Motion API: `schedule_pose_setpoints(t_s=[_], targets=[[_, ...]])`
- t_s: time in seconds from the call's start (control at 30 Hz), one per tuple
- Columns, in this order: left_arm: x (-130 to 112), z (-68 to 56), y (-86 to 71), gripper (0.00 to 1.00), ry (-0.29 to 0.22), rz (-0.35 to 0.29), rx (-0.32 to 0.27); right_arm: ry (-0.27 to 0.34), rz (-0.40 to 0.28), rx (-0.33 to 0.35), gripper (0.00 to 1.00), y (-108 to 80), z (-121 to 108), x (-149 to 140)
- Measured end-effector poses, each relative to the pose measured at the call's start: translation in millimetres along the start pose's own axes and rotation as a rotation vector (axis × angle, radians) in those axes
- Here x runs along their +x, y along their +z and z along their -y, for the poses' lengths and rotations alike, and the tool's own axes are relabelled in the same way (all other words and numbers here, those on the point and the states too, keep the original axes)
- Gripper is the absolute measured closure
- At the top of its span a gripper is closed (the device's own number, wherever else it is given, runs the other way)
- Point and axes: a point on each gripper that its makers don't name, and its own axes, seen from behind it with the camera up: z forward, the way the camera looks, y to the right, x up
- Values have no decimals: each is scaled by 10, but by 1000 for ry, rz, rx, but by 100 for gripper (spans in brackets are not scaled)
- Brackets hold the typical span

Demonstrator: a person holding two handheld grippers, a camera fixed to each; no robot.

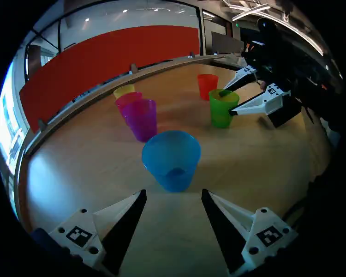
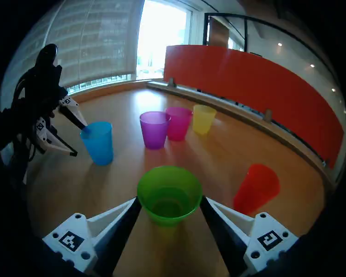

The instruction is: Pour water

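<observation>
The left claw [image 1: 173,194] is seen spread wide, with nothing held between its fingers [image 1: 127,217]. A blue cup [image 1: 171,159] is stood upright on the wooden table [image 1: 80,175] just ahead of the fingertips and centred on the gap between them. In the right gripper view the same claw is seen at the far left, gripped by a dark-gloved hand [image 2: 44,92], with its fingers reaching toward the blue cup. Whether the cup is touched there cannot be told.

The right claw [image 2: 169,201] is also spread. A green cup [image 2: 169,194] is stood upright between its two fingertips, which are placed close against the cup's wall on either side. Whether the cup is actually pressed cannot be made out. In the left gripper view this claw is seen at the far right, with one finger behind the green cup and the other on its near side.

Four more plastic cups are set upright on the table. A purple cup [image 1: 143,119] is placed beyond the blue one, with a magenta cup [image 1: 128,99] just behind it and a yellow cup [image 1: 123,90] behind that, the three forming a short close row. An orange-red cup [image 1: 207,85] is stood apart, near the green cup. Whether any cup holds water cannot be told.

The far edge of the table is backed by a long red panel [image 1: 104,60], and a bright window [image 2: 164,37] with blinds [image 2: 94,41] is seen in the right gripper view.
</observation>
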Motion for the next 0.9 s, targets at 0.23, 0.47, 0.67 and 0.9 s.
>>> schedule_pose_setpoints(t_s=[0.23,0.47,0.67,0.9], targets=[[-18,44,-57,12,-11,-4,12,-7,12,-9,3,-30,1,-37],[-36,160,-111,12,-23,-5,44,-8,17,-21,3,-81,-12,-55],[-34,265,-180,12,-41,-13,69,-17,25,-36,2,-163,-45,-90],[-73,459,-284,12,-67,-16,126,-15,27,-62,3,-299,-106,-160]])
